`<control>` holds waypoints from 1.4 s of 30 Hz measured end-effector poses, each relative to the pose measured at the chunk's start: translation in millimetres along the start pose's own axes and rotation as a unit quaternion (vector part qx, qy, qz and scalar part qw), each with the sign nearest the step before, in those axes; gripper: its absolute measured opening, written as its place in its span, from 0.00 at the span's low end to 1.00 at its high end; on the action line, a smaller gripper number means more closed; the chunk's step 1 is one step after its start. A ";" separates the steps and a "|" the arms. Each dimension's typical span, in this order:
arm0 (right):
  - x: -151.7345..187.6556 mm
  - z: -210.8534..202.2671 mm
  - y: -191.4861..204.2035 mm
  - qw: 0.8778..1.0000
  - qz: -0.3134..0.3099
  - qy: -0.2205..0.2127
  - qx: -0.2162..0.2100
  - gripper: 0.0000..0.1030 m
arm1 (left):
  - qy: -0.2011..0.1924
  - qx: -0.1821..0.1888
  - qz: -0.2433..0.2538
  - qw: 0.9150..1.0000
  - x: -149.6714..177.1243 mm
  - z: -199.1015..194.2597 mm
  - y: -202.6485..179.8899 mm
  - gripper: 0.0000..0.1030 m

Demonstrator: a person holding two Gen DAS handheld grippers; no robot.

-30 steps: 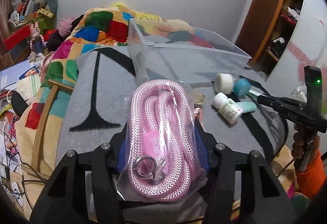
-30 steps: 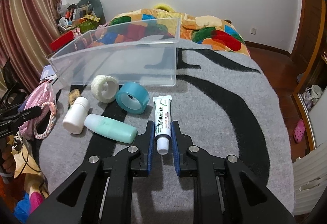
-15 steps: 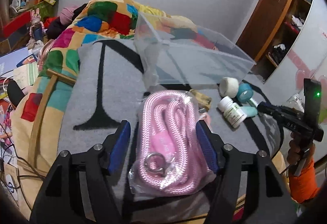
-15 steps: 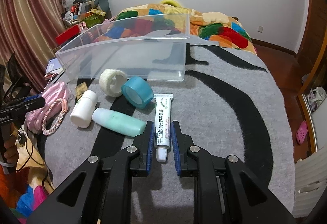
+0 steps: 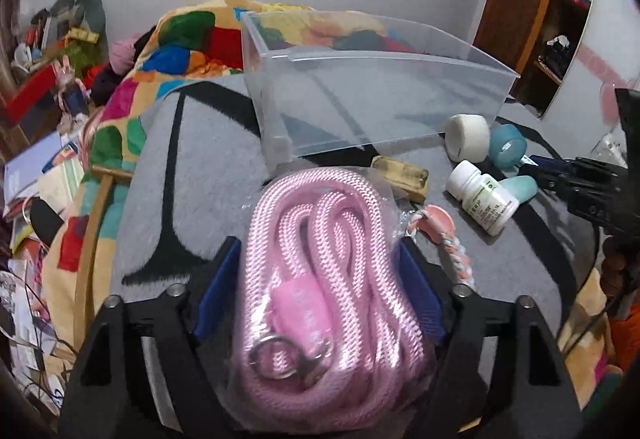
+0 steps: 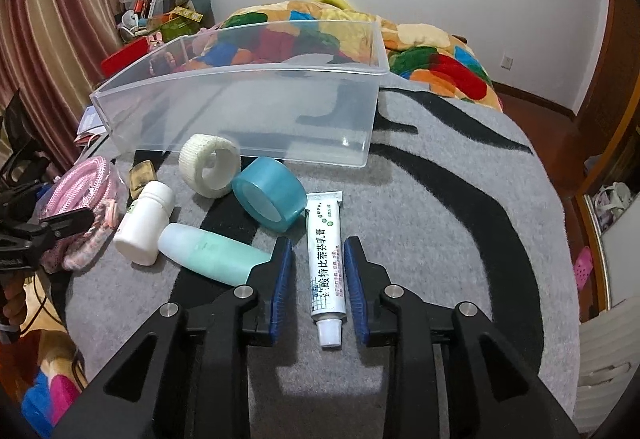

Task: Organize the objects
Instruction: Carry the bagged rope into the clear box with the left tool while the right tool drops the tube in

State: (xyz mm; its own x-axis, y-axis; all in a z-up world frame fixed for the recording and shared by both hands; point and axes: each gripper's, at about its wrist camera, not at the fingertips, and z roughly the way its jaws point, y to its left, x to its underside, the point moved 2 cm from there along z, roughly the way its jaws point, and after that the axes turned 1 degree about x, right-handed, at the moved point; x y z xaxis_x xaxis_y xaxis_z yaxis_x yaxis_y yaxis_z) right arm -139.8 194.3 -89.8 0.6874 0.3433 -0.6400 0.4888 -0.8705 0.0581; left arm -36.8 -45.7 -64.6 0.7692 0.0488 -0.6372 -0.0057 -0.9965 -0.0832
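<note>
- The left tool (image 5: 320,279) has its blue pads against both sides of the bagged pink rope (image 5: 328,299), gripping it just above the grey blanket (image 5: 208,179) on the bed. The near end of the bag runs below the frame edge, and the motion blur hides the print on its pink label.
- The right tool (image 6: 318,279) is open, its pads standing a little clear of the white ointment tube (image 6: 326,259) that lies on the blanket between them, cap toward the camera.
- Just left of the tube are a teal tape roll (image 6: 268,199), a mint bottle (image 6: 212,255) on its side, partly hidden by the left finger, and a white pill bottle (image 6: 144,227).
- A white bandage roll (image 6: 210,165) leans near the front wall of the clear plastic bin (image 6: 248,107), which sits at the far side of the group.
- A small yellowish packet (image 5: 404,175) lies between the bin and the rope; its label is too blurred to read.
- A braided pink loop (image 5: 440,227) sticks out to the right of the rope bag; where it ends cannot be told.
</note>
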 end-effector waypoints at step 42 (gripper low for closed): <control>-143.4 8.9 2.2 0.997 0.010 -0.081 -0.013 0.15 | -0.098 0.067 -0.057 0.991 -156.9 -15.7 17.9 0.47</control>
State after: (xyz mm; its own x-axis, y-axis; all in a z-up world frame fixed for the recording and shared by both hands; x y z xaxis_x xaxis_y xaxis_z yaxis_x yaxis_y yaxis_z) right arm -242.1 140.0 -4.8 0.6019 0.2625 -0.7542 0.4917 -0.8660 0.0911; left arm -147.5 -72.2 45.8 0.6313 0.1863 -0.7528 -0.0210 -0.9663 -0.2567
